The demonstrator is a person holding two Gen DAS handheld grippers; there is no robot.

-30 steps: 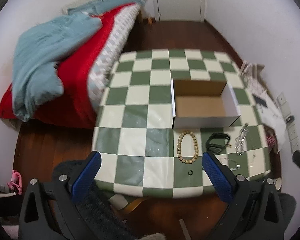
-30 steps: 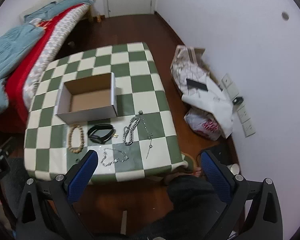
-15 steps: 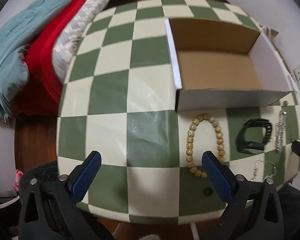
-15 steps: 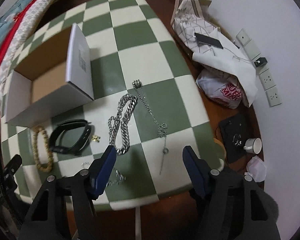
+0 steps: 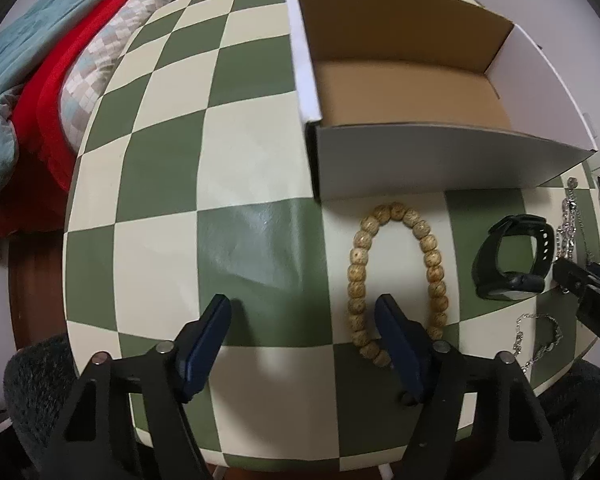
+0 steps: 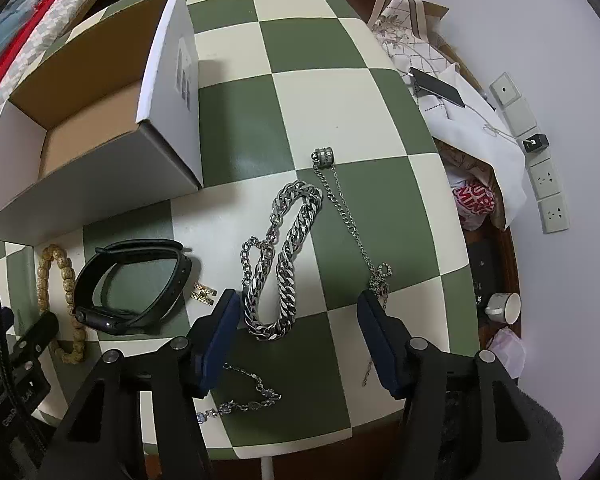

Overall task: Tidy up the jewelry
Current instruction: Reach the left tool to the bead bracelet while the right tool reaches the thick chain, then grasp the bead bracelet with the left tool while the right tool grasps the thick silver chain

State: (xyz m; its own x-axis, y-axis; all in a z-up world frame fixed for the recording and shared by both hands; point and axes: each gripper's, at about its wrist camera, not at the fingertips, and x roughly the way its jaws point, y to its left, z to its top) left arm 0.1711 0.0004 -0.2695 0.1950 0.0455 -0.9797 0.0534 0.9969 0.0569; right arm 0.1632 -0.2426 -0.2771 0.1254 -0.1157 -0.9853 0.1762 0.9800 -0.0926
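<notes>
Checkered green-and-cream tabletop (image 5: 160, 216) is being used as the sorting surface: bead bracelet (image 5: 396, 280) and black watch (image 6: 132, 284) are being kept just in front of the empty cardboard box (image 5: 440, 160), heavy silver chain (image 6: 284, 256) and thin necklace (image 6: 348, 216) to the right. Risk noted: the left tool (image 5: 302, 316), its jaws closing on nothing, is being straddled over one bead strand only, so the bracelet could be dragged. The right tool (image 6: 296, 312), also closing and empty, is being pointed steeply down over the chain's lower loop.
</notes>
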